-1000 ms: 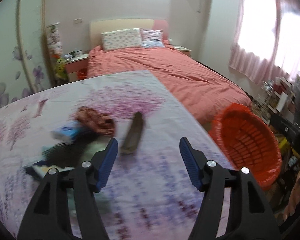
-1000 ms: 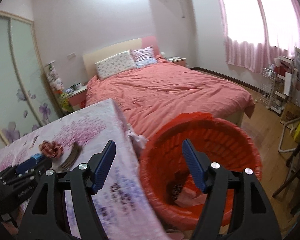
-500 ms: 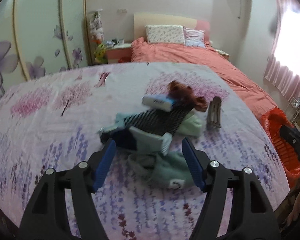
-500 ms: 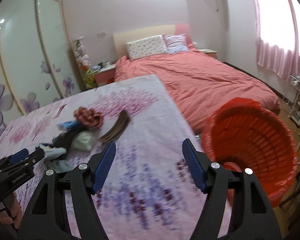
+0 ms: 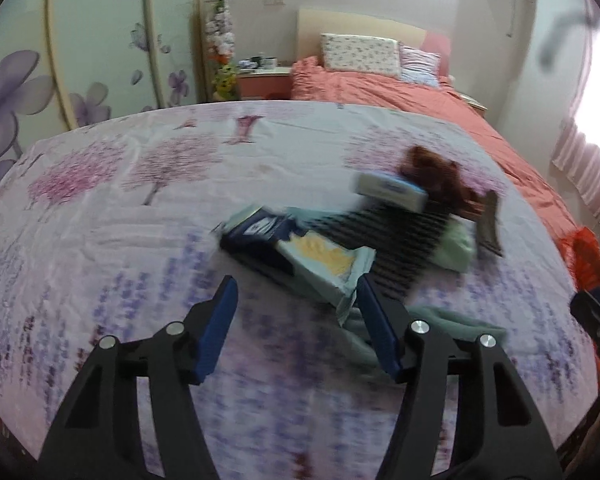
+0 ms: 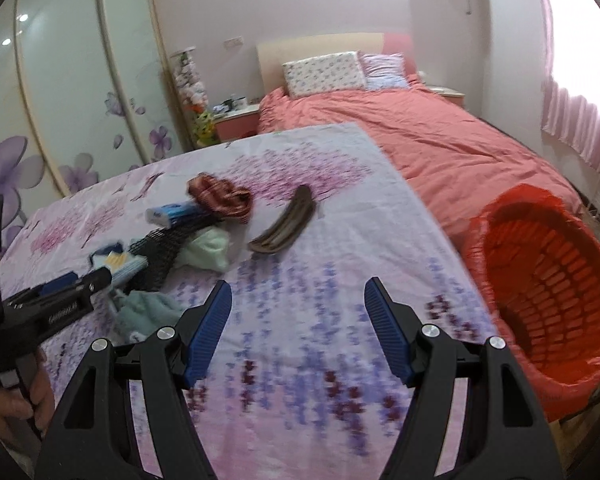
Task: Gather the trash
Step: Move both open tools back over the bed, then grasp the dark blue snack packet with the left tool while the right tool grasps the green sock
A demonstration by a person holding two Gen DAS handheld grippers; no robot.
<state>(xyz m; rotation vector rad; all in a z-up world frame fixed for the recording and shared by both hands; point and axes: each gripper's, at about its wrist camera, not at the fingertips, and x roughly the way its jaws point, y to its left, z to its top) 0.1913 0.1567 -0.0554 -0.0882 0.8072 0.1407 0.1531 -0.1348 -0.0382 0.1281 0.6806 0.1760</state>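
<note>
A pile of trash lies on the floral tablecloth: a blue and yellow wrapper, a black mesh piece, a white and blue packet, a reddish crumpled cloth, green rags and a brown banana peel. My left gripper is open and empty, just short of the wrapper. My right gripper is open and empty over bare cloth. The red basket stands off the table's right edge; it also shows in the left wrist view.
A bed with a coral cover lies beyond the table. A wardrobe with flower-print doors fills the left wall. A nightstand stands beside the bed. Pink curtains hang at right.
Both grippers swung left, away from the basket toward the trash pile. My left gripper came closer to the wrapper. Both stayed open.
</note>
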